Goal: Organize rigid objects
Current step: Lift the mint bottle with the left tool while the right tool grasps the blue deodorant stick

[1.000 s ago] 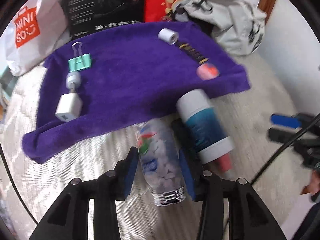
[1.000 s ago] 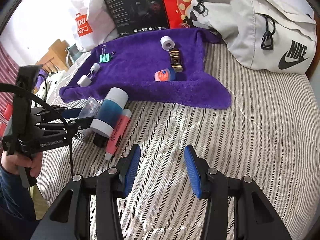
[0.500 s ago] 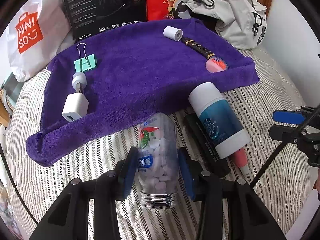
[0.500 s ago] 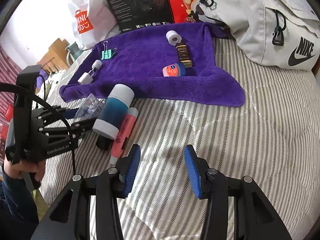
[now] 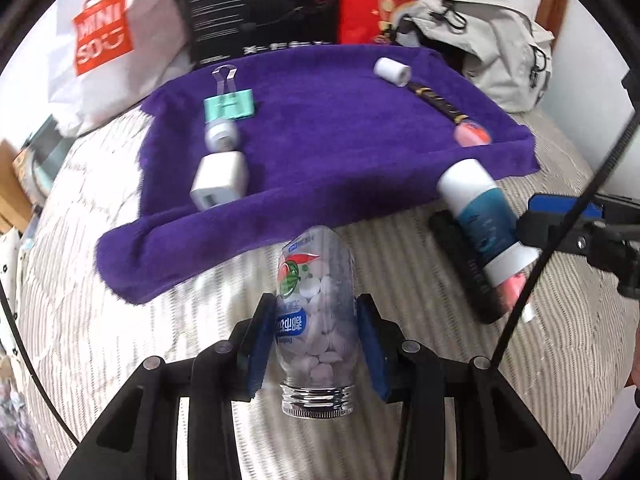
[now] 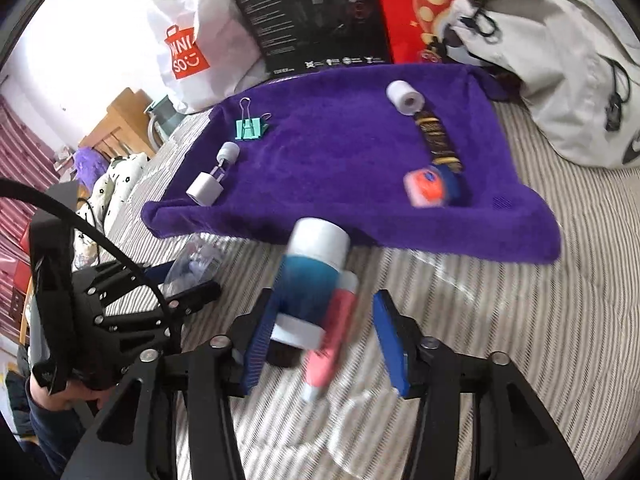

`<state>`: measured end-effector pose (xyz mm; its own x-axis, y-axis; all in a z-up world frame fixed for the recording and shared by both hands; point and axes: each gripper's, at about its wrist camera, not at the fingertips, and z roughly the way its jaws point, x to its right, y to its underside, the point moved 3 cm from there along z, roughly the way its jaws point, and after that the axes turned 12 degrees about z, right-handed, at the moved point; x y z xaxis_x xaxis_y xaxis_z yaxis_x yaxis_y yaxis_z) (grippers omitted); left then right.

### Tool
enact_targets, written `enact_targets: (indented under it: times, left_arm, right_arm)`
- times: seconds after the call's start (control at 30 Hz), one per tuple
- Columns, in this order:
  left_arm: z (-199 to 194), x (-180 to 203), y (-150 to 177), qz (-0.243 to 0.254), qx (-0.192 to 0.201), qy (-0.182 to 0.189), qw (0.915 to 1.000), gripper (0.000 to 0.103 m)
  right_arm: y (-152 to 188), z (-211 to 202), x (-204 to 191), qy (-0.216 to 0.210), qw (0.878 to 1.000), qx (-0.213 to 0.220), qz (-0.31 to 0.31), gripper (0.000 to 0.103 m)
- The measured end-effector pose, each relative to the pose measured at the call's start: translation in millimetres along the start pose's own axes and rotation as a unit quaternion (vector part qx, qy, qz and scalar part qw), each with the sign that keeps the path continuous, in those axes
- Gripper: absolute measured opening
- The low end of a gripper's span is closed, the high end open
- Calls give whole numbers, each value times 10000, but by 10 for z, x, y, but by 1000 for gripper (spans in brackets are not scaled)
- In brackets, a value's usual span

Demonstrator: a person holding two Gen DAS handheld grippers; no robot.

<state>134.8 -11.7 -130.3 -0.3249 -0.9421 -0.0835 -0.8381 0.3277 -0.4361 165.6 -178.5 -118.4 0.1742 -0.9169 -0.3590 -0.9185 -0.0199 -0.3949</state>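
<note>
Since a moment ago my right tongs (image 6: 326, 336) moved forward; they now stand wide around the tube (image 6: 312, 280) and pink pen (image 6: 332, 344), not closed. My left tongs (image 5: 316, 330) hold the clear bottle (image 5: 316, 312) just before the purple towel (image 5: 340, 132). On the towel lie already a clip (image 5: 229, 106), charger (image 5: 218, 182), roll (image 5: 393, 71) and small jar (image 5: 472, 134). Bottle, tube, pen and a black bar (image 5: 468, 264) remain on the bed (image 5: 120, 340). The bar touches the tube and may disturb my grasp.
</note>
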Motion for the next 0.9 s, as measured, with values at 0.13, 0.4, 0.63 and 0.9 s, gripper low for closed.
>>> enact_targets:
  times: [0.13,0.4,0.63,0.9]
  left_arm:
    - [-20,-89,62,-121,66,111,9998,39]
    - [-26,-99,86,-169,163,188,9995,39]
    - [-47,-102,122,-170,199,213,9994,39]
    - [-43,-81,121,-125,173,147,9997,39]
  right_arm:
    - [-42,126,-106,97,9999,-115,53,52]
    - [-19,300,-116,474,9988,-119,64,51]
    - [-9,209,-43,398,9990,-123,-167,36]
    - [106,15,277,828,9964,-58,-162,36]
